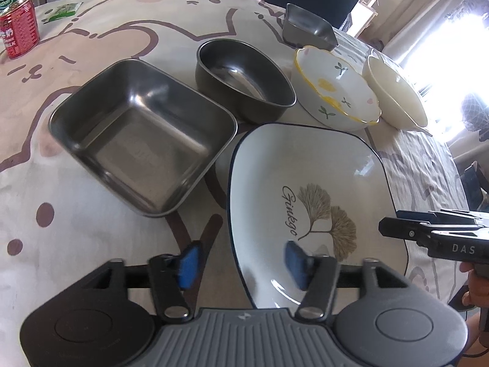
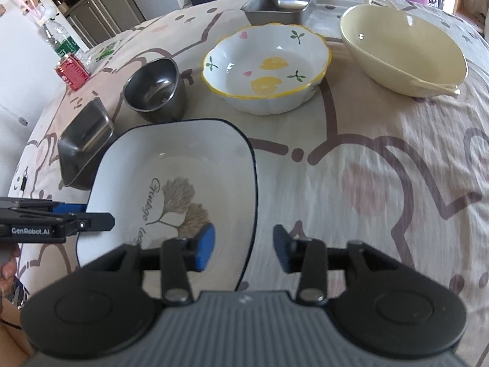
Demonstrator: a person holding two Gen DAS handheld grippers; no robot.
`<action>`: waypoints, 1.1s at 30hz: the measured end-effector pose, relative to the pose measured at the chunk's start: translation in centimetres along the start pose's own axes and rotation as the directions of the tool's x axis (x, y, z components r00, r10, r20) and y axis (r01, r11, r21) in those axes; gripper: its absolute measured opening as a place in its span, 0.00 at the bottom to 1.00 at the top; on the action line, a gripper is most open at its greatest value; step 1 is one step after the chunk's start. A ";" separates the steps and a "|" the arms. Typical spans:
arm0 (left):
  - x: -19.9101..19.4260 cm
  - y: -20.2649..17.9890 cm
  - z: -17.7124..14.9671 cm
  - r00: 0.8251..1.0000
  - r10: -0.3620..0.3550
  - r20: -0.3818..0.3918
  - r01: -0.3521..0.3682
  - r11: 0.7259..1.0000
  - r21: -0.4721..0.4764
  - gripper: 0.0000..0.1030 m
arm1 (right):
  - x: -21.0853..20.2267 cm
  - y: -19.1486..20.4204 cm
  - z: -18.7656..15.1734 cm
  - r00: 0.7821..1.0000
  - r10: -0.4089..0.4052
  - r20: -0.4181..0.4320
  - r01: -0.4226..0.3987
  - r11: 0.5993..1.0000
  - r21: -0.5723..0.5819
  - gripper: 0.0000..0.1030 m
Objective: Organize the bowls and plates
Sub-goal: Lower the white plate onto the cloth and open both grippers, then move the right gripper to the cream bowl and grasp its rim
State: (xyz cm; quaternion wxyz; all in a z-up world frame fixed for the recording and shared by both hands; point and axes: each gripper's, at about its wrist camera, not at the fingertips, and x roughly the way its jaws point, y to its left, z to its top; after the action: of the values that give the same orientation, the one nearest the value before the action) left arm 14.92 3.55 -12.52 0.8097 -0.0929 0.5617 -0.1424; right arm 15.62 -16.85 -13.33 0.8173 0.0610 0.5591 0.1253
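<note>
A white square plate (image 1: 305, 177) (image 2: 183, 159) with a dark blue rim and a ginkgo print lies flat on the cloth-covered table. My left gripper (image 1: 243, 263) is open, and the plate's near left rim runs between its blue pads without touching them. My right gripper (image 2: 243, 249) is also open, straddling the plate's near right rim. Behind the plate stand a rectangular steel tray (image 1: 143, 134) (image 2: 85, 140), a round steel bowl (image 1: 244, 79) (image 2: 156, 88), a flower-painted bowl (image 1: 336, 88) (image 2: 266, 70) and a cream bowl (image 1: 394, 91) (image 2: 400, 52).
A smaller steel tray (image 1: 308, 27) (image 2: 281, 3) sits at the far edge of the table. A red can (image 1: 18, 30) (image 2: 71, 72) stands at the far left. The patterned tablecloth (image 2: 366, 183) is bare to the right of the plate.
</note>
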 end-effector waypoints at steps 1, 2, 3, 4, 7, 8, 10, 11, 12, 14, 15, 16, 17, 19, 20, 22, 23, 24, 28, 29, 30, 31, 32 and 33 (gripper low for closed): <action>-0.2 0.0 -0.1 1.000 -0.002 0.004 0.002 1.000 0.002 0.71 | -0.1 0.1 -0.1 1.000 0.003 0.004 -0.003 1.000 -0.003 0.58; -0.5 -0.1 -0.3 1.000 -0.003 0.012 0.003 1.000 0.005 0.77 | -0.3 0.1 -0.3 1.000 0.007 0.010 -0.007 1.000 -0.004 0.61; -0.7 -0.1 -0.5 1.000 -0.002 0.021 0.002 1.000 0.008 0.79 | -0.4 0.1 -0.4 1.000 0.011 0.016 -0.011 1.000 -0.003 0.66; -1.0 -0.2 -0.6 1.000 -0.003 0.029 0.002 1.000 0.011 0.86 | -0.6 0.1 -0.5 1.000 0.016 0.024 -0.016 1.000 -0.003 0.70; -1.9 -0.3 -0.9 0.998 -0.018 0.055 0.017 1.000 0.008 0.98 | -1.1 0.2 -0.7 0.999 0.014 0.038 -0.014 1.000 0.003 0.86; -2.2 -0.4 -1.1 0.998 -0.025 0.064 0.024 1.000 0.010 0.98 | -1.3 0.1 -0.9 0.999 0.007 0.045 -0.007 1.000 0.007 0.90; -2.8 -0.6 -1.2 0.996 -0.030 0.082 0.029 0.999 0.018 1.00 | -1.8 0.2 -1.2 0.997 0.012 0.073 -0.012 1.000 0.002 0.97; -3.1 -0.8 -1.3 0.995 -0.032 0.093 0.029 0.999 0.024 1.00 | -2.1 0.2 -1.3 0.997 0.012 0.082 -0.012 1.000 -0.002 0.99; -3.4 -1.1 -1.3 0.994 -0.034 0.102 0.031 0.999 0.032 1.00 | -2.4 0.2 -1.4 0.996 0.014 0.092 -0.014 1.000 -0.004 1.00; -4.0 -1.6 -1.2 0.991 -0.042 0.123 0.036 0.998 0.048 1.00 | -3.1 0.2 -1.5 0.993 0.024 0.113 -0.023 1.000 -0.012 1.00; -4.5 -1.9 -1.1 0.989 -0.049 0.143 0.041 0.998 0.057 1.00 | -3.5 0.1 -1.5 0.992 0.028 0.122 -0.026 1.000 -0.015 1.00; -4.8 -2.3 -0.9 0.985 -0.056 0.161 0.045 0.997 0.068 1.00 | -4.1 0.1 -1.5 0.990 0.032 0.138 -0.030 0.999 -0.015 1.00; -5.2 -2.8 -0.7 0.981 -0.063 0.181 0.049 0.995 0.082 1.00 | -4.6 0.0 -1.5 0.987 0.033 0.157 -0.031 0.999 -0.013 1.00; -6.3 -3.6 -0.3 0.970 -0.074 0.231 0.051 0.993 0.106 1.00 | -6.2 -0.2 -1.4 0.975 0.021 0.220 -0.018 1.000 -0.016 1.00; -6.7 -4.0 -0.1 0.964 -0.079 0.252 0.051 0.992 0.114 1.00 | -6.9 -0.4 -1.4 0.967 0.013 0.253 -0.010 1.000 -0.015 1.00; -7.4 -4.8 0.4 0.952 -0.091 0.293 0.054 0.990 0.133 1.00 | -8.2 -1.3 -1.2 0.951 -0.004 0.309 0.000 1.000 0.014 1.00; -7.6 -5.2 0.7 0.946 -0.096 0.310 0.054 0.989 0.141 1.00 | -8.7 -1.9 -1.0 0.944 -0.008 0.329 -0.003 0.999 0.036 1.00; -7.8 -5.7 1.0 0.940 -0.100 0.326 0.054 0.987 0.148 1.00 | -9.1 -2.5 -0.9 0.938 -0.012 0.347 -0.009 0.998 0.060 1.00; -8.1 -7.6 2.3 0.921 -0.122 0.371 0.059 0.982 0.177 1.00 | -10.3 -5.3 0.1 0.911 -0.055 0.409 -0.021 0.984 0.180 1.00; -8.1 -8.0 2.7 0.917 -0.130 0.378 0.065 0.981 0.181 1.00 | -10.6 -6.0 0.4 0.904 -0.074 0.420 -0.021 0.976 0.216 1.00; -8.0 -8.3 3.1 0.914 -0.141 0.381 0.074 0.980 0.183 1.00 | -10.7 -6.7 0.6 0.899 -0.091 0.428 -0.022 0.968 0.250 1.00; -7.9 -8.7 3.6 0.911 -0.153 0.383 0.086 0.979 0.186 1.00 | -10.7 -7.5 0.8 0.894 -0.103 0.435 -0.027 0.959 0.283 1.00; -7.8 -9.1 4.0 0.909 -0.163 0.385 0.095 0.977 0.191 1.00 | -10.6 -8.2 1.2 0.892 -0.117 0.437 -0.030 0.949 0.315 1.00; -7.7 -9.6 4.5 0.906 -0.168 0.388 0.097 0.976 0.196 1.00 | -10.5 -8.9 1.6 0.890 -0.131 0.437 -0.032 0.937 0.347 1.00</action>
State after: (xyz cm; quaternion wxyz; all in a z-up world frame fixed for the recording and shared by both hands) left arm 15.42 -2.93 -1.17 0.9012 -0.0878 0.3612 -0.2229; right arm 14.69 -28.23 -5.51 0.9044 0.2165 0.3674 -0.0137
